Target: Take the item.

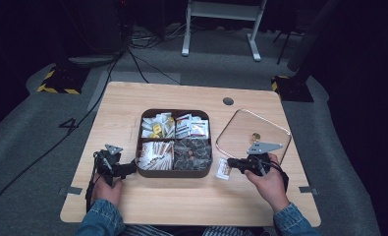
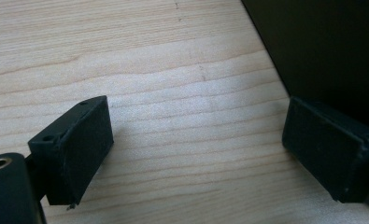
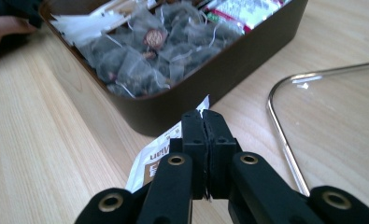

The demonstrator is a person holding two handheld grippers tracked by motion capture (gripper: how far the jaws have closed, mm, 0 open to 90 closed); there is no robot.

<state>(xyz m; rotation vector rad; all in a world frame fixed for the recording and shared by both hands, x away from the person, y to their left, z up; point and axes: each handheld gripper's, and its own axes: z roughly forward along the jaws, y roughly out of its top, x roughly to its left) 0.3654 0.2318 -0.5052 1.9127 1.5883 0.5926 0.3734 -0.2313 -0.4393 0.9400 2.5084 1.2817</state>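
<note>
A dark brown box [image 1: 174, 173] with four compartments of sachets and tea bags [image 3: 145, 60] sits mid-table. Just off its front right corner, a small white and brown packet [image 1: 223, 169] lies on the wood. My right gripper [image 1: 231, 163] is shut, its tips low over that packet [image 3: 156, 158], which runs beneath them; the jaws meet with nothing clearly between them. Whether they touch the packet I cannot tell. My left gripper [image 1: 131, 168] rests by the box's left wall [image 2: 322, 46], open [image 2: 196, 149] over bare wood.
A clear glass tray [image 1: 281, 127] with a metal-looking rim [image 3: 278, 135] lies right of the box, with a small gold object [image 1: 255, 136] on it. A round grommet hole [image 1: 228, 101] sits near the table's far edge. Cables and stands are on the floor beyond.
</note>
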